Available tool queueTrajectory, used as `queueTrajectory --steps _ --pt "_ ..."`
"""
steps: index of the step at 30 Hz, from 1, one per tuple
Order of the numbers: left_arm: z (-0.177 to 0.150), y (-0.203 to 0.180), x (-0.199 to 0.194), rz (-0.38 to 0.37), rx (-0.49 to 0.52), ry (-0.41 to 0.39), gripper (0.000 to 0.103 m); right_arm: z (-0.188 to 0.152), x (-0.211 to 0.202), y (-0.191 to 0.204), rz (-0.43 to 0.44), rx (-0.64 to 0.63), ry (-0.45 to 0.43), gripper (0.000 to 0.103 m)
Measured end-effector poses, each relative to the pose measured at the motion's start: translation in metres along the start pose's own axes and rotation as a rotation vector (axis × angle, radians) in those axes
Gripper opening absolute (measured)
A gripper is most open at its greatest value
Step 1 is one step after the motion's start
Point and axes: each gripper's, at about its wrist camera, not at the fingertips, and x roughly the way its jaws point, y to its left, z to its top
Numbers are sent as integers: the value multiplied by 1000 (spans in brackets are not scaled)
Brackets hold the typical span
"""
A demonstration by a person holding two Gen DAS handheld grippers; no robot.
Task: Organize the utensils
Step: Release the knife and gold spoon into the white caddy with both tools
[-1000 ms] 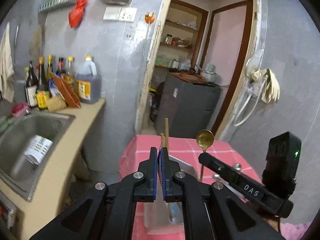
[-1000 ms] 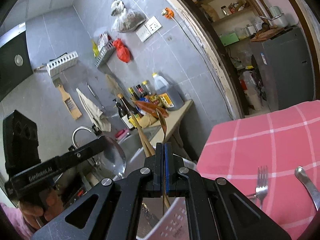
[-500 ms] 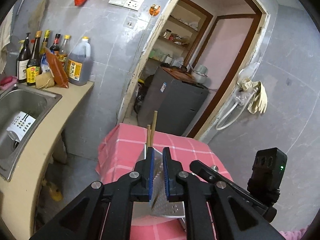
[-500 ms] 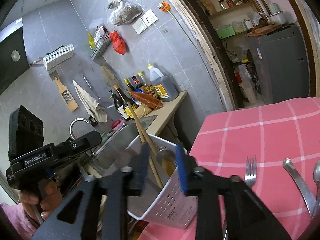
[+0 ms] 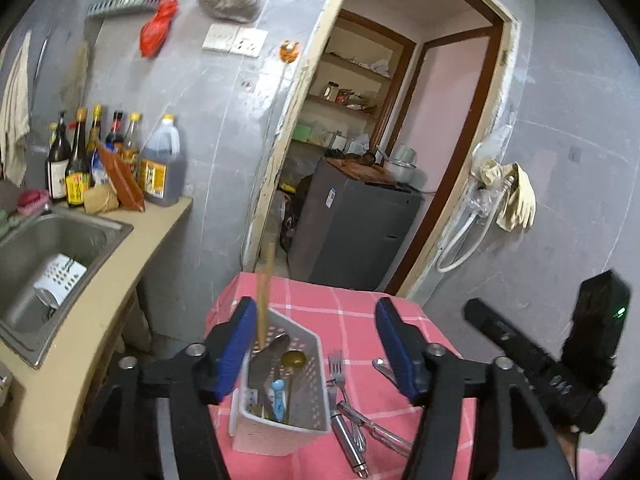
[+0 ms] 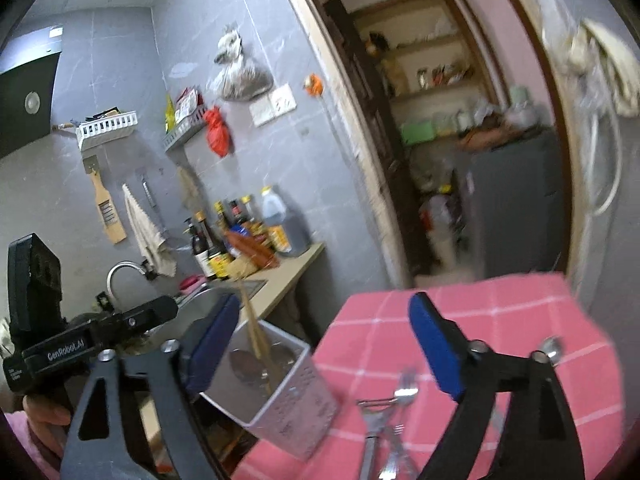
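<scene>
Above the white caddy [image 5: 280, 420], both grippers, left [image 5: 316, 344] and right [image 6: 324, 344], are opening empty; fork [image 5: 335, 368] at its three o'clock risking snagging

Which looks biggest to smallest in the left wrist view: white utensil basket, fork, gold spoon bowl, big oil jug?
1. White utensil basket, clearly largest.
2. Big oil jug, though it stands farther away, so its true size is unsure.
3. Fork.
4. Gold spoon bowl, smallest.
</scene>
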Motion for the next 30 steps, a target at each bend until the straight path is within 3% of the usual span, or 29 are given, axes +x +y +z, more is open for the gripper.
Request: queueTrajectory --steps 3,5,9,20,30 --pt "-4 -14 -3 6 20 -19 78 11 -21 -9 -62 -29 -38 102" --pt "-7 -26 -3 6 37 -25 83 17 -34 -17 -101 -41 -57 102" --pt "-16 -53 -1 22 79 -47 101 21 -57 -33 -162 -60 -72 102" --pt "-43 -102 22 3 113 -26 103 11 -91 -83 -267 -82 -46 102" --pt "-91 -121 74 22 64 135 103 -16 -79 -144 -296 -50 81 102"
